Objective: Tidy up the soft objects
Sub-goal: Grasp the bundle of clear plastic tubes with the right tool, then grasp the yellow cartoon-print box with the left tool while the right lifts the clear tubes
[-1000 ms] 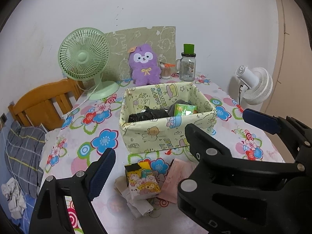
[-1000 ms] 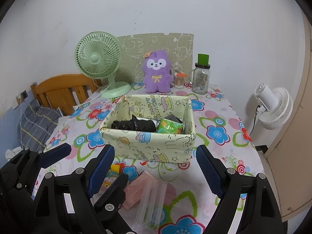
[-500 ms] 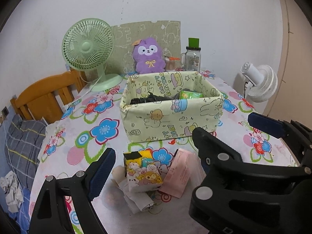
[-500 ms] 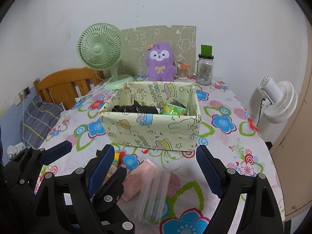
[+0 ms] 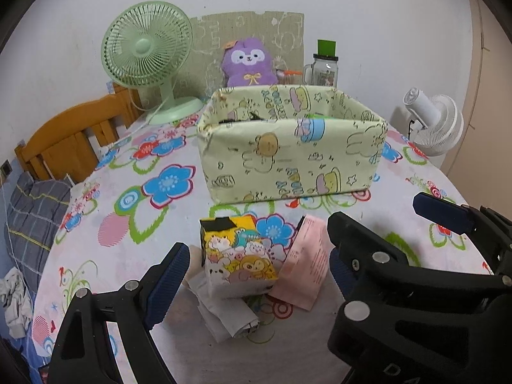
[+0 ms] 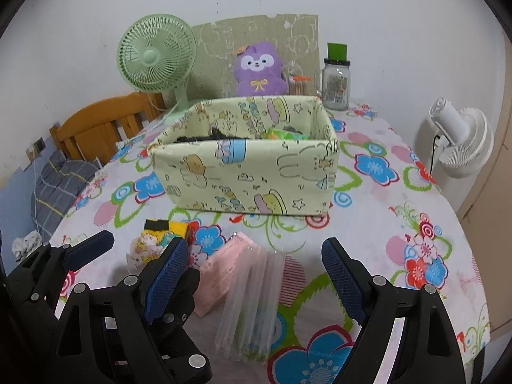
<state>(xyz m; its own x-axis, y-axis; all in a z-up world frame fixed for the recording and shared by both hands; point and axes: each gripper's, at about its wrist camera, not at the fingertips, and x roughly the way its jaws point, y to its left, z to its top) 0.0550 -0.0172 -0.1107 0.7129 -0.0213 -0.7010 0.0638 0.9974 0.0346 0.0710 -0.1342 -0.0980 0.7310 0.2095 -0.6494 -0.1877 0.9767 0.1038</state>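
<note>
Two grippers hung wide-jawed and empty: the left gripper (image 5: 256, 265) framed the cartoon-printed soft packet (image 5: 238, 260) at twelve o'clock, short of the pale-green fabric bin (image 5: 288, 156); the right gripper (image 6: 254, 267) framed the clear plastic sleeve (image 6: 252, 300). Best descend squarely, closing gently.

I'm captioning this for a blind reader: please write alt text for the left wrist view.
The open left gripper hovers over a cartoon-printed tissue pack and a pink packet on a flowered tablecloth. Behind them stands a pale green fabric box, with a green fan and purple plush toy further back.
</note>
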